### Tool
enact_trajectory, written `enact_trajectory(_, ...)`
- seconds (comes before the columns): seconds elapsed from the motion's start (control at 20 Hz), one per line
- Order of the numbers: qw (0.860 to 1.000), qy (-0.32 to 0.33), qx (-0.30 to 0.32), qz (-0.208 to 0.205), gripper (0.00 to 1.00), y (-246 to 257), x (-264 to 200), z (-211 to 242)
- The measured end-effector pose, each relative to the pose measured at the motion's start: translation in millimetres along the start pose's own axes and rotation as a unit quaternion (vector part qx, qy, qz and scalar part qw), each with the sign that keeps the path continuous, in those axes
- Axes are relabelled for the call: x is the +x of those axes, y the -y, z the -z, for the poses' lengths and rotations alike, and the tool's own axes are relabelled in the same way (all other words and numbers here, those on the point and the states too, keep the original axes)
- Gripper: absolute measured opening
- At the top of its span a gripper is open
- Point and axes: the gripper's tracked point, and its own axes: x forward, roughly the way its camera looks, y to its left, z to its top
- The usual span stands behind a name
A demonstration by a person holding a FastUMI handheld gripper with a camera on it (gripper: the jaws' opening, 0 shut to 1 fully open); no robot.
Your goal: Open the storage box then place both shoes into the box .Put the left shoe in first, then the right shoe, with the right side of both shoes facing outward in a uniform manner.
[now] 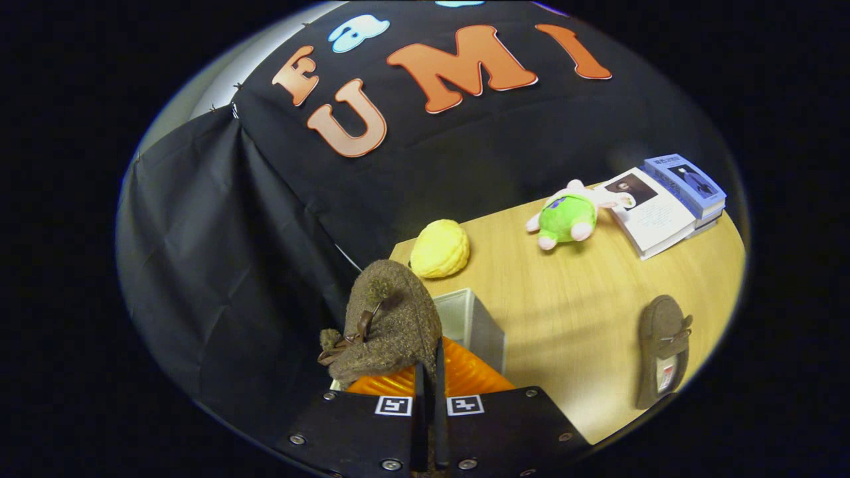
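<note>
Gripper (430,372) clamped on a brown felt shoe (392,325), both fingers (420,385) pressed close together on the shoe's rear edge, barely any gap between them. Held shoe raised, toe pointing away from the fingers, small bow and cord hanging at its side. Directly beneath and just ahead of the fingers, the storage box (475,322): grey-white wall, orange ribbed part (465,375) touching the fingers' base; whether lid or inside, impossible to tell. Second brown shoe (663,348) lying flat on the wooden table (578,312), well apart from the box, off to the right, a tag visible in its opening. Beyond the box, a yellow bumpy plush ball (439,248) near the table's far edge. Farther right, a green and pink plush toy (568,216) just beside a stack of books (667,202).
</note>
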Motion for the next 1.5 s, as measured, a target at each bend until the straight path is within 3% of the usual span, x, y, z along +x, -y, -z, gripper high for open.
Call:
enact_trajectory(0.45,0.997,-0.066,-0.018,0.037,0.05,-27,65,48)
enact_trajectory(0.85,0.987,-0.138,0.022,0.074,0.07,-16,92,88)
enact_trajectory(0.95,0.987,-0.14,0.039,0.073,0.13,-18,96,92)
enact_trajectory(1.1,0.984,-0.164,0.047,0.045,0.39,-35,92,103)
enact_trajectory(1.15,0.985,-0.163,0.044,0.033,0.42,-39,91,102)
enact_trajectory(1.2,0.986,-0.159,0.039,0.027,0.55,-42,86,100)
enact_trajectory(1.5,0.995,-0.093,0.025,0.002,0.73,-38,43,64)
